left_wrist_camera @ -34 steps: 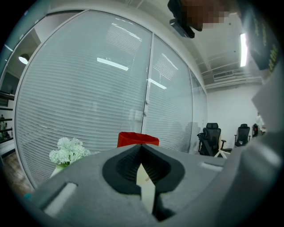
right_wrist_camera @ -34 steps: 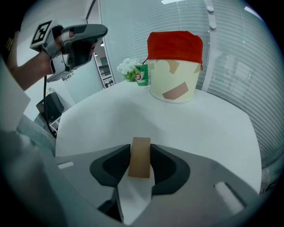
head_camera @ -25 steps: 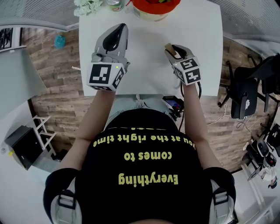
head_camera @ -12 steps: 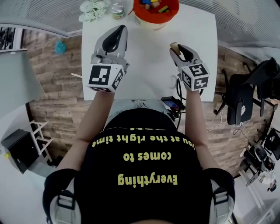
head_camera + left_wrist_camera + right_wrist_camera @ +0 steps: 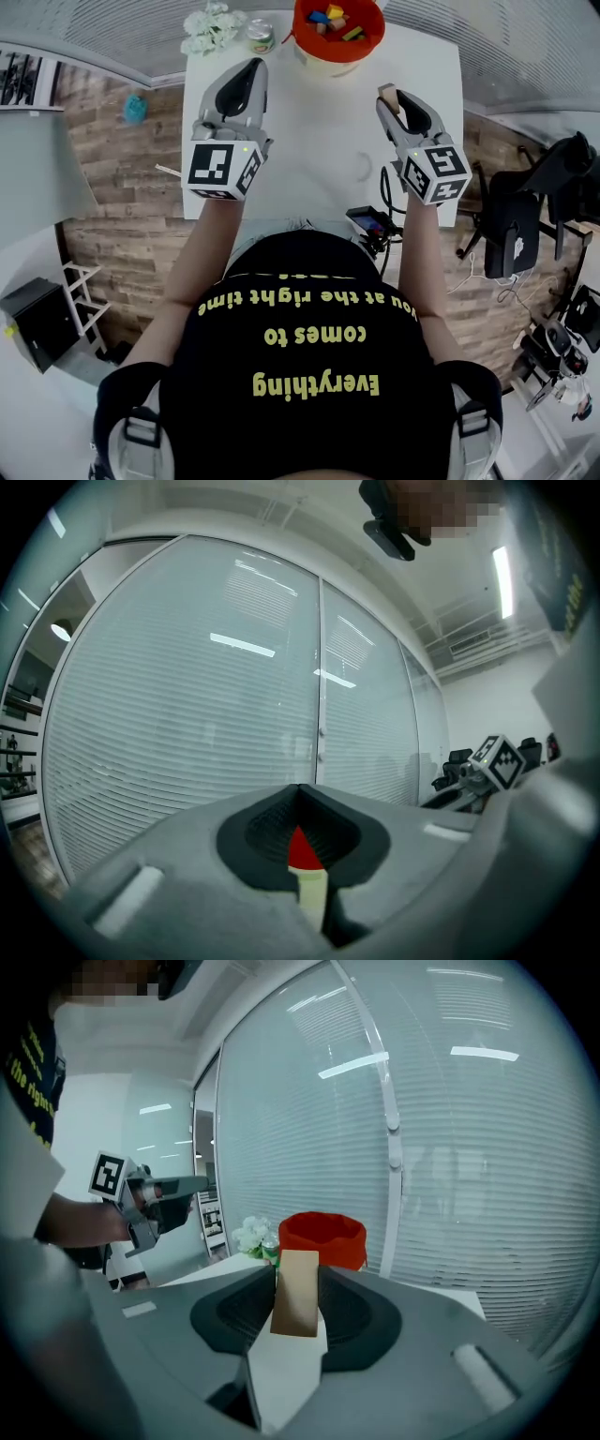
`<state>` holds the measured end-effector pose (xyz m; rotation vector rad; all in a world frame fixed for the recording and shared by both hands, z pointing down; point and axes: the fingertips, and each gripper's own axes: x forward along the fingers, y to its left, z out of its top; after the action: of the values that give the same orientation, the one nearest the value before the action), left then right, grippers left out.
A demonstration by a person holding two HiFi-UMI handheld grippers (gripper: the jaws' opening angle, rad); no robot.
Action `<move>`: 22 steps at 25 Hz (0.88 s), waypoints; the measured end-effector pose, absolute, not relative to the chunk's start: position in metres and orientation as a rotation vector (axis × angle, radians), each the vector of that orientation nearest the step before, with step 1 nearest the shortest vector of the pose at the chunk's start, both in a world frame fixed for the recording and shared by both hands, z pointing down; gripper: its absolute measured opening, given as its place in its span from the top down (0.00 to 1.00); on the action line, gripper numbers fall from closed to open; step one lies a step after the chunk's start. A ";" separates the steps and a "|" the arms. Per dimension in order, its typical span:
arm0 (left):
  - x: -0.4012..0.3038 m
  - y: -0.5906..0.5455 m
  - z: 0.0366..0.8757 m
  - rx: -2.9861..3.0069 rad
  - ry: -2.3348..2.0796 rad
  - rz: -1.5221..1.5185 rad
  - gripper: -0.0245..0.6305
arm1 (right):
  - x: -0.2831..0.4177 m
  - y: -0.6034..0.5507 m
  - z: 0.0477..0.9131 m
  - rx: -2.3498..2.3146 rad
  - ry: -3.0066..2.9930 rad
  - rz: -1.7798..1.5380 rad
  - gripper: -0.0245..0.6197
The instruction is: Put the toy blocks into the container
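Note:
A red container (image 5: pixel 337 30) with several coloured blocks inside stands at the far edge of the white table (image 5: pixel 319 131). My right gripper (image 5: pixel 392 99) hovers over the table's right side, shut on a tan wooden block (image 5: pixel 385 95). In the right gripper view the tan wooden block (image 5: pixel 296 1293) stands upright between the pads, with the container (image 5: pixel 322 1236) straight beyond it. My left gripper (image 5: pixel 253 68) hangs over the table's left side with its jaws shut. In the left gripper view a sliver of red and cream shows in the slit at the left gripper (image 5: pixel 300 791) tips; I cannot tell what it is.
White flowers (image 5: pixel 214 28) and a small can (image 5: pixel 260 36) stand left of the container. A black device with cables (image 5: pixel 373 223) sits by the table's near edge. Black chairs (image 5: pixel 525 216) are on the floor to the right. A glass wall with blinds lies ahead.
The head view has tilted, so the container's inside now shows. My right gripper with the block has shifted right and slightly nearer the container. The left gripper has barely moved.

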<state>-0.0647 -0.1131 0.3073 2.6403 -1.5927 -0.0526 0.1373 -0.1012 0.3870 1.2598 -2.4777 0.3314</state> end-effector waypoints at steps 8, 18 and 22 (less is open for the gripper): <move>-0.079 -0.116 0.297 2.633 -1.652 -0.060 0.97 | 0.131 -0.112 0.339 1.308 -2.583 0.221 0.73; -0.083 -0.114 0.296 2.627 -1.673 -0.046 0.97 | 0.131 -0.115 0.322 1.345 -2.684 0.259 0.73; -0.084 -0.114 0.297 2.635 -1.683 -0.021 0.96 | 0.133 -0.116 0.316 1.374 -2.748 0.319 0.73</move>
<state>-0.0838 -0.1140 0.2974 2.6348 -1.6831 -0.0213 0.1326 -0.1164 0.3157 1.3735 -2.7484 0.3192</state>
